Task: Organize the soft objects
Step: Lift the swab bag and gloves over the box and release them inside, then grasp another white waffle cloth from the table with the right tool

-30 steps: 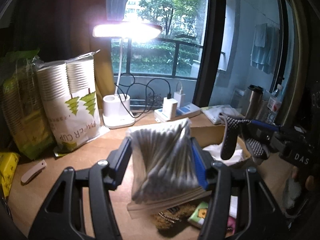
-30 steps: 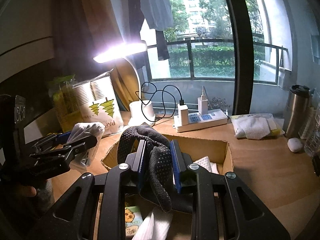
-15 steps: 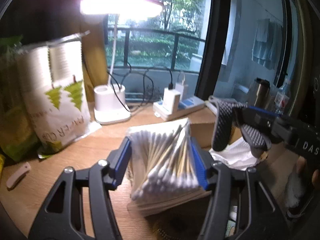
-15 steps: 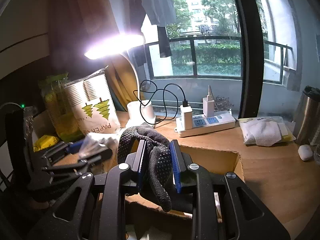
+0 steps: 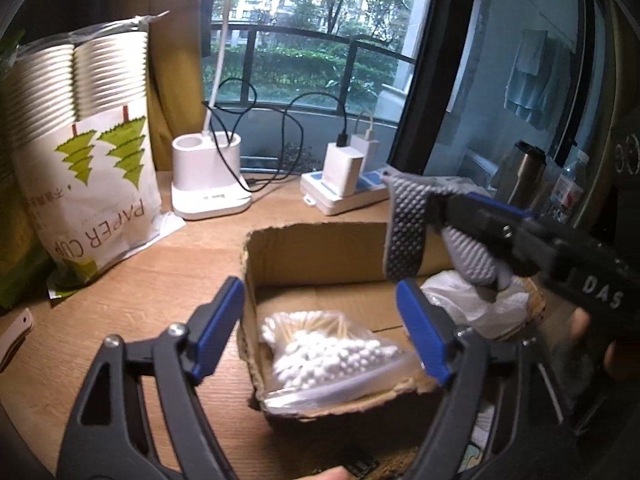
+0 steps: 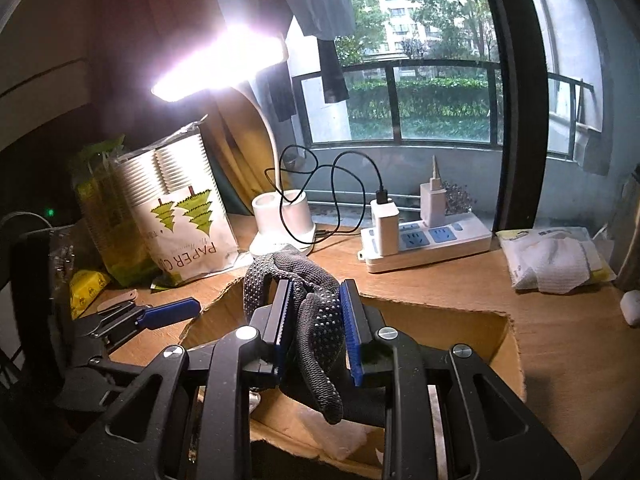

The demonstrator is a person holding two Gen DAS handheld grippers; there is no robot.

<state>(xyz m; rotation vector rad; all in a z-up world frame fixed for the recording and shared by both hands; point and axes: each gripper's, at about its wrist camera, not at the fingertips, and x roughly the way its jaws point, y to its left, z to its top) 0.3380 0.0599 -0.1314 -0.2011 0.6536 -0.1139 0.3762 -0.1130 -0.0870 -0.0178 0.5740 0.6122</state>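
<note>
A clear bag of cotton swabs (image 5: pixel 332 354) lies in the near left corner of the open cardboard box (image 5: pixel 320 248). My left gripper (image 5: pixel 320 328) is open and empty just above it. My right gripper (image 6: pixel 316 320) is shut on a dark dotted work glove (image 6: pixel 316 320) and holds it over the box (image 6: pixel 496 344); in the left wrist view the glove (image 5: pixel 404 232) hangs above the box's right side. A white crumpled bag (image 5: pixel 476 304) lies in the box under the glove.
A paper-cup pack (image 5: pixel 80 152) stands at the left, a white lamp base (image 5: pixel 208 180) and a power strip (image 5: pixel 348 196) behind the box. A packet of white cloths (image 6: pixel 552 256) and a steel flask (image 5: pixel 524 172) are at the right.
My left gripper has opened and let go of the cotton swab bag, which now lies in the box. The right gripper still holds the glove over the box.
</note>
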